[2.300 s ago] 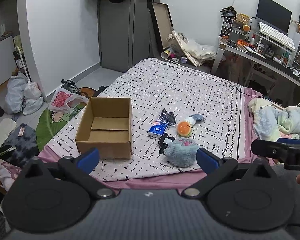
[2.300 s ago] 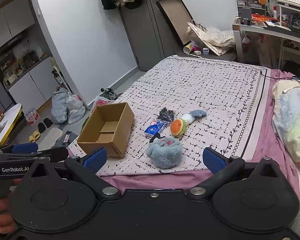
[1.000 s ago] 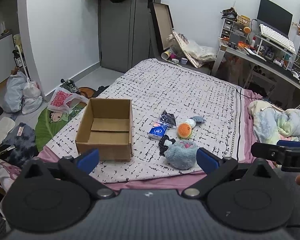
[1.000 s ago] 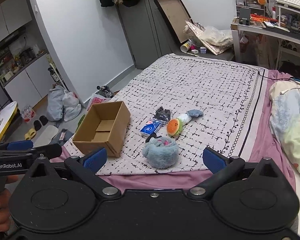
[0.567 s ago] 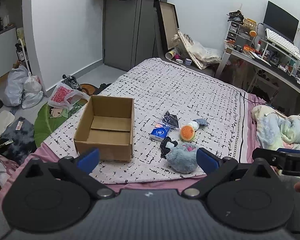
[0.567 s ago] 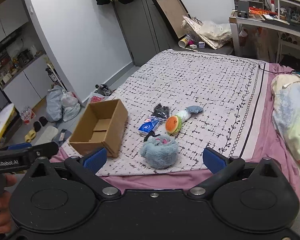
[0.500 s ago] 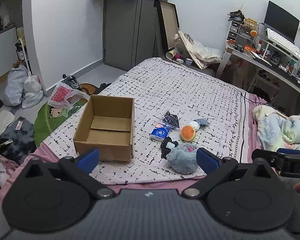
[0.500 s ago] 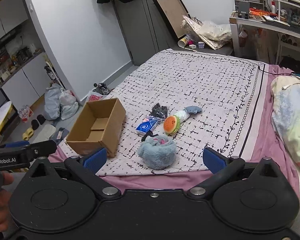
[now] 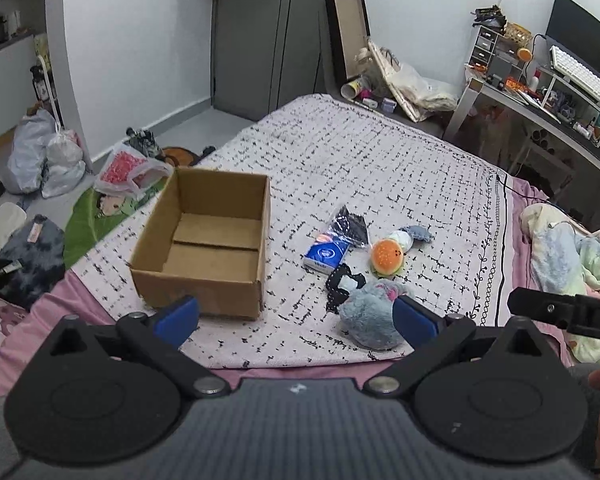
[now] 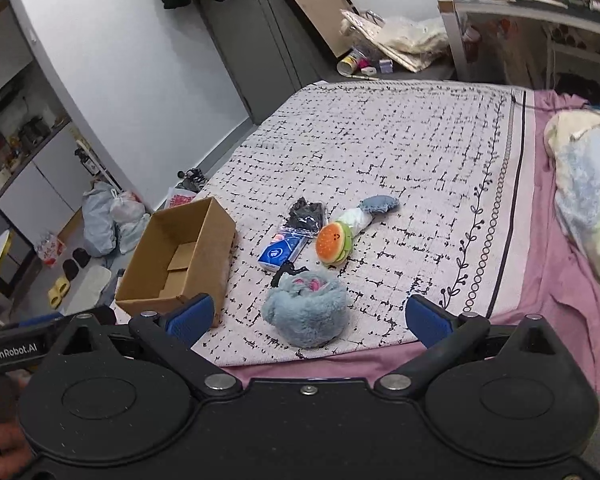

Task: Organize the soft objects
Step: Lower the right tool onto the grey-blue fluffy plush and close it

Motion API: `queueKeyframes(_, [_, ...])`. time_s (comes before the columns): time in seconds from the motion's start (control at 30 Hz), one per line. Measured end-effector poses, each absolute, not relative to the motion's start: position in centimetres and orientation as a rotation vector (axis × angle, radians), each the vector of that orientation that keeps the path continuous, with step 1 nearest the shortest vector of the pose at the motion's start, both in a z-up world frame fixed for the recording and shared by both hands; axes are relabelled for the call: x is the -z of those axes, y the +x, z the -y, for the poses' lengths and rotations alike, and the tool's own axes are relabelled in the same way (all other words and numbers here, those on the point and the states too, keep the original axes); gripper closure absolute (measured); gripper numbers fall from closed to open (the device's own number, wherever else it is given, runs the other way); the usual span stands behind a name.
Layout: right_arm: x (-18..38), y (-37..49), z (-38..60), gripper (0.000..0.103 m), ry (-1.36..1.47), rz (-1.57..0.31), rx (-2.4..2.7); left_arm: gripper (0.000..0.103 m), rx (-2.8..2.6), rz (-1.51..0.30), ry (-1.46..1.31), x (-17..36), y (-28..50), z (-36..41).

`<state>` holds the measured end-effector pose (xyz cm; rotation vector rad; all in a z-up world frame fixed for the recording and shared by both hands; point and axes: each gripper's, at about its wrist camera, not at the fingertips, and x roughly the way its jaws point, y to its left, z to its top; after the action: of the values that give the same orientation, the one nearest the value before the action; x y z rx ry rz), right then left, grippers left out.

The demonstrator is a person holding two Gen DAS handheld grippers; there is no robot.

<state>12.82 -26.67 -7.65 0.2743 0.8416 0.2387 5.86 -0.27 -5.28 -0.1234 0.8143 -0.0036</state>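
An empty cardboard box stands open on the bed's near left. To its right lie a fluffy blue-grey plush, an orange burger plush, a blue tissue pack, a black packet, a black strap and a white-and-blue soft toy. My left gripper is open above the bed's near edge, with nothing between its fingers. My right gripper is open just short of the fluffy plush.
The patterned bedspread stretches far back. A crumpled blanket lies at the right. Bags and shoes clutter the floor left of the bed. A desk stands at the back right.
Both grippers have moved forward and lower toward the bed, so the box and toys look larger. The right view has swung left and tilted. Nothing on the bed has moved.
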Motion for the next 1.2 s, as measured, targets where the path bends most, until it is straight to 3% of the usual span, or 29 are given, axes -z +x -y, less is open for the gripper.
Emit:
queueKeyframes(0.57, [13.2,18.0,26.7,0.002,0.407,-0.934,-0.237,0.004,-0.006,-0.891,-0.161,10.0,10.8,1.8])
queueKeyframes(0.8, [15.8,19.9,27.7,0.015,0.536,-0.975,-0.233,0.012,0.005,-0.931,-0.227,11.8,13.7,1.9])
queueKeyframes(1.03, [17.9,21.5,28.7,0.030,0.651,-1.023,-0.241,0.030,0.035,-1.000,-0.264,13.7,16.9,2.9])
queueKeyframes(1.2, [19.3,22.5,29.3,0.039,0.723,-1.060,-0.244,0.034,0.066,-1.063,-0.287,14.6,18.9,3.7])
